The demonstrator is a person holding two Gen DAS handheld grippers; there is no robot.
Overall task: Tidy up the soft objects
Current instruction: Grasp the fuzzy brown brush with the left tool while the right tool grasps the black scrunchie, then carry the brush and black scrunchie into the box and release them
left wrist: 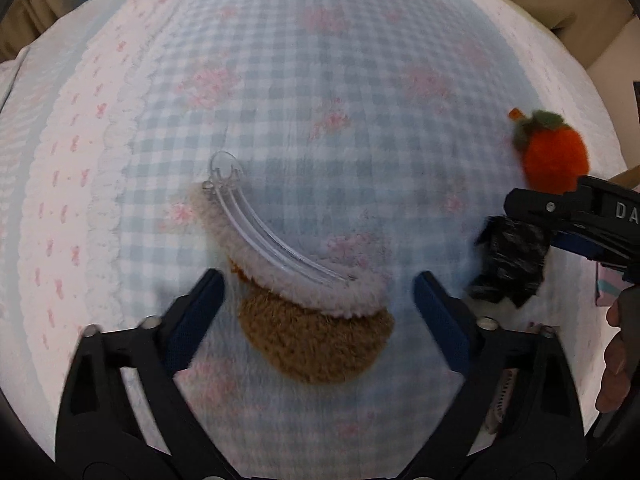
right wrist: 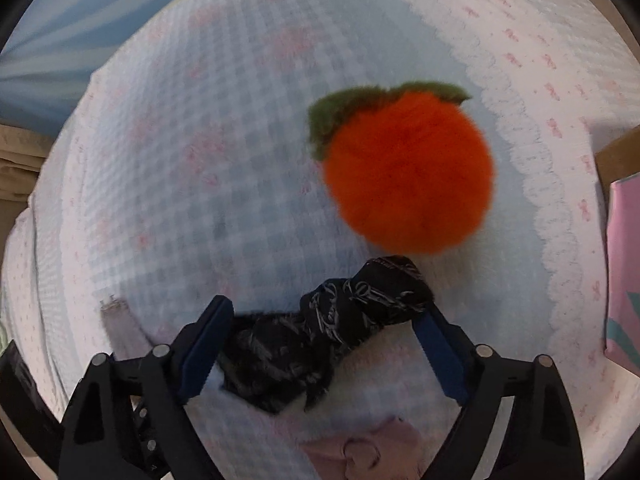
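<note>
Centre-bottom of my right view: right gripper [right wrist: 320,340] spread around black scarf [right wrist: 332,320], unpinched; left gripper [left wrist: 318,308] spread, bracketing plush pouch [left wrist: 312,320] for pickup.

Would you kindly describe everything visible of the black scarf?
The black scarf is thin dark fabric with a pale grey print, twisted and bunched into a crumpled heap. It lies on the checked blanket, just below the orange plush. The open right gripper straddles it, jaws either side; contact is unclear.
</note>
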